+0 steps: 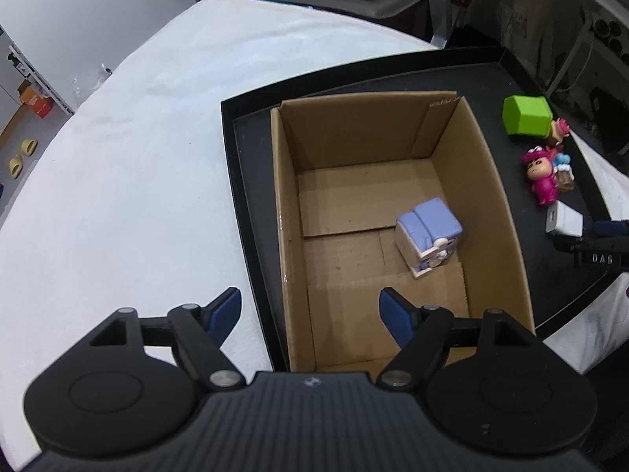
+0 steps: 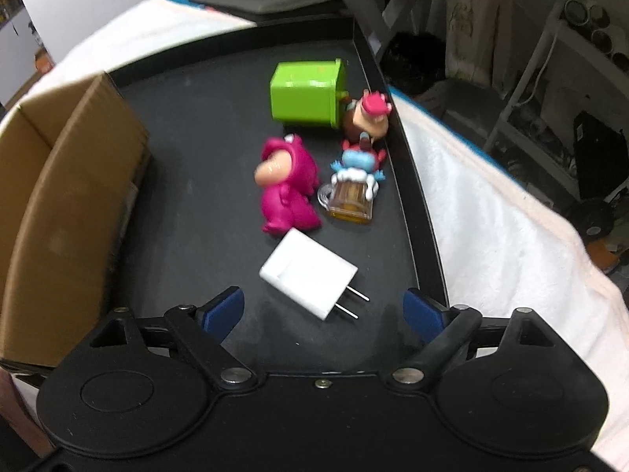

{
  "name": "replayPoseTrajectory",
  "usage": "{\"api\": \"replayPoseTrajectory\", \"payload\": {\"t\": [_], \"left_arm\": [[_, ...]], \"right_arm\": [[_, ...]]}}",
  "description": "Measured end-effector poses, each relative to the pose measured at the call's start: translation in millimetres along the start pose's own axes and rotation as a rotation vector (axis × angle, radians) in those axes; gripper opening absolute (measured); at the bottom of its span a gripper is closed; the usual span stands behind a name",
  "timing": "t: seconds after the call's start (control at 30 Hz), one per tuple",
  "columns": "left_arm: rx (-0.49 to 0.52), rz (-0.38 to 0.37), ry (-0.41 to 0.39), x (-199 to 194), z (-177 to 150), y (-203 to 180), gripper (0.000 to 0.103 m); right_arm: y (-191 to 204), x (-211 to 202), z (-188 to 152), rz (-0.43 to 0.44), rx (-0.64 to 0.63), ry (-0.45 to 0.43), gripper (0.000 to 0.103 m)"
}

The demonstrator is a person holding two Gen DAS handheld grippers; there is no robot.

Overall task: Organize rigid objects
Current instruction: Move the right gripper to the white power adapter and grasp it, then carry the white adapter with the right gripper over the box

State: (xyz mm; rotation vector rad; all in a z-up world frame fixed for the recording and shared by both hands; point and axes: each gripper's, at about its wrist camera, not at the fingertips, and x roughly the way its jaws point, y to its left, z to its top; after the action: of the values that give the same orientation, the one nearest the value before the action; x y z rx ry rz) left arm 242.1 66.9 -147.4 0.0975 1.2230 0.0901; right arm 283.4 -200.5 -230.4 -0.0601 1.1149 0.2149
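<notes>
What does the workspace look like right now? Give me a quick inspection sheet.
Surface: black tray on a white cloth.
Job's things: cardboard box holds one lilac block toy; white charger, pink figure, beer mug toy, green bin toy tipped over and a small doll lie on the tray outside the box.
Clutter: nothing seen.
Claws: left claw open, empty, over the box's near edge; right claw open around the charger's prongs.
Cables: nothing seen.
Surroundings: shelves, blurred.

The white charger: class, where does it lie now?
The white charger lies on the black tray, just ahead of the open right gripper, near the pink figurine.
</notes>
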Motion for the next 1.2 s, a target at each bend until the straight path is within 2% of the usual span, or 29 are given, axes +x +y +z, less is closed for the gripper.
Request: {"api": "replayPoseTrajectory", "payload": {"t": [0.13,0.3,0.4,0.5,0.53,0.57,0.73,0.87,1.2], "left_arm": [[-0.011,0.012,0.017,5,3,-1,0.076],[-0.018,0.028,0.035,11,5,-1,0.076],[-0.028,0.022,0.035,11,6,0,0.076],[-0.032,0.020,0.035,12,6,1,0.076],[-0.032,0.020,0.036,12,6,1,0.076],[-0.034,0.020,0.037,13,6,1,0.076],[-0.041,0.006,0.029,11,6,4,0.076],[-0.051,-0.007,0.015,9,3,8,0.076],[-0.052,-0.016,-0.023,8,-5,17,0.076]], "right_arm": [[-5,12,3,0.008,0.022,0.010,0.076],[-8,20,5,-0.012,0.018,-0.030,0.077],[-8,19,6,-0.018,0.019,-0.054,0.072],[-9,17,5,-0.020,0.021,-0.079,0.057],[-10,15,5,-0.020,0.023,-0.086,0.044],[-10,14,5,-0.015,0.025,-0.093,0.037],[-11,10,4,0.034,0.018,-0.087,0.036],[-6,-4,3,0.050,0.001,-0.114,0.036],[7,-31,11,0.033,-0.024,-0.149,0.036]]}}
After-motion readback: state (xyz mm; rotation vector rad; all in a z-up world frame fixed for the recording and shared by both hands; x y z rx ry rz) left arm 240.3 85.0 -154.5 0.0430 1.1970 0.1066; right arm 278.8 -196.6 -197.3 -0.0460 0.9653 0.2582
